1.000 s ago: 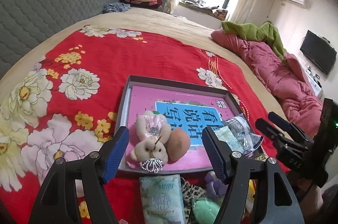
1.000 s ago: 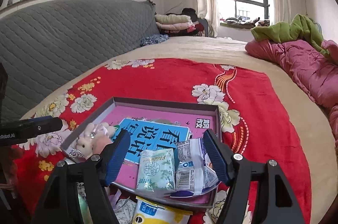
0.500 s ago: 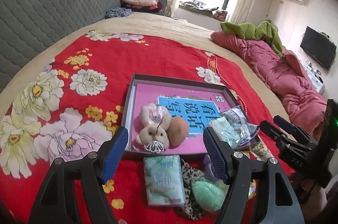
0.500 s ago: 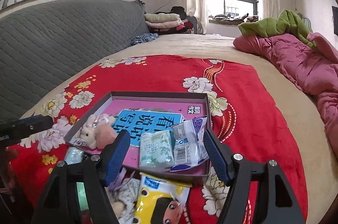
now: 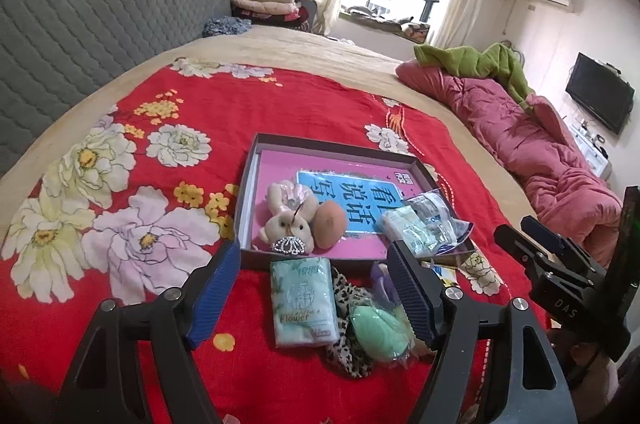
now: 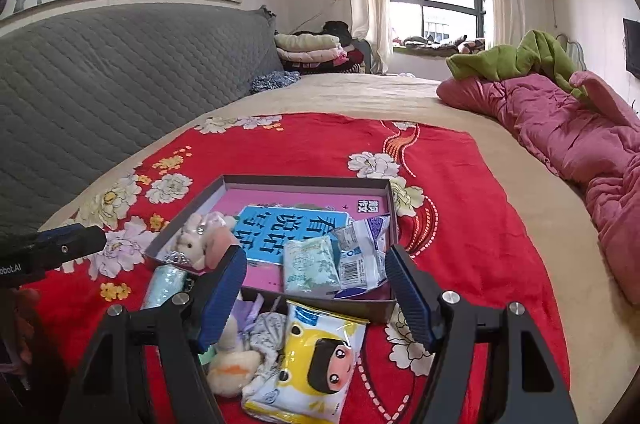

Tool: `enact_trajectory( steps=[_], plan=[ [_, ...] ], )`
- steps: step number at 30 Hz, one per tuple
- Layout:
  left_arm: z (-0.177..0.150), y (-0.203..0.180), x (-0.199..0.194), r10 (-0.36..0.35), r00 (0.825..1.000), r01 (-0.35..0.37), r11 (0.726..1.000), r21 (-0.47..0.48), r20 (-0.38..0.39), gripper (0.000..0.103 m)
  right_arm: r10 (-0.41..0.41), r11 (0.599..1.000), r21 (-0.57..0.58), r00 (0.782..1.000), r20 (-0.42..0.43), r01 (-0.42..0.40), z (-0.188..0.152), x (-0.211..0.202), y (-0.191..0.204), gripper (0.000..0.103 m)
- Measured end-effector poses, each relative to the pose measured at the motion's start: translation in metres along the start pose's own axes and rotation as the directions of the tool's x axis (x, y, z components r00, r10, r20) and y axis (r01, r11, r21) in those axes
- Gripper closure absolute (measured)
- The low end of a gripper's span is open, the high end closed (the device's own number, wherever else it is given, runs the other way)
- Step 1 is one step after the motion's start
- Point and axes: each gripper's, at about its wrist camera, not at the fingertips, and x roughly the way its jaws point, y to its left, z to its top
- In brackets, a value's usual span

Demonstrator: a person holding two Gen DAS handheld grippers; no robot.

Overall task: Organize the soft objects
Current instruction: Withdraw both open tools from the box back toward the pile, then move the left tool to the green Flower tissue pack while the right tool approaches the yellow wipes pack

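A shallow box (image 5: 256, 160) (image 6: 390, 208) with a pink floor lies on the red floral blanket. It holds a plush bunny (image 5: 286, 216) (image 6: 196, 238), a brown puff (image 5: 329, 223), a green tissue pack (image 6: 310, 266) (image 5: 406, 230) and a clear packet (image 6: 362, 256). In front of the box lie a green tissue pack (image 5: 302, 304), a leopard cloth (image 5: 348, 356), a green sponge (image 5: 378, 332), a yellow cartoon pack (image 6: 316, 360) and a small plush (image 6: 232, 360). My left gripper (image 5: 316, 300) and right gripper (image 6: 316, 294) are open and empty above these.
A grey padded headboard (image 5: 80, 4) runs along the left. A pink quilt (image 5: 540, 152) (image 6: 580, 136) with a green cloth lies on the right. Folded clothes (image 6: 308, 48) are stacked at the far end. The right gripper also shows in the left wrist view (image 5: 560, 264).
Both grippers have pulled back from the box and risen a little, bringing the loose items in front of the box into view. Nothing was picked up.
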Motion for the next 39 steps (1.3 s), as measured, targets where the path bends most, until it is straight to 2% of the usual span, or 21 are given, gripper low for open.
enact_trajectory(
  steps=[14,24,39],
  plan=[
    [-0.012,-0.013,-0.027,0.005,1.0,-0.005,1.0,0.026,-0.001,0.026,0.025,0.999,0.028,0.999,0.021,-0.026,-0.004,-0.026,0.0,0.032],
    [-0.02,-0.017,-0.025,0.034,0.999,-0.033,0.999,0.029,-0.036,0.026,0.04,0.998,0.044,0.999,0.015,-0.041,-0.009,-0.035,-0.002,0.032],
    [-0.038,-0.008,-0.014,0.049,0.991,-0.048,0.999,0.014,-0.124,0.026,0.061,0.996,0.07,0.997,-0.045,-0.058,-0.023,-0.037,-0.005,0.032]
  ],
)
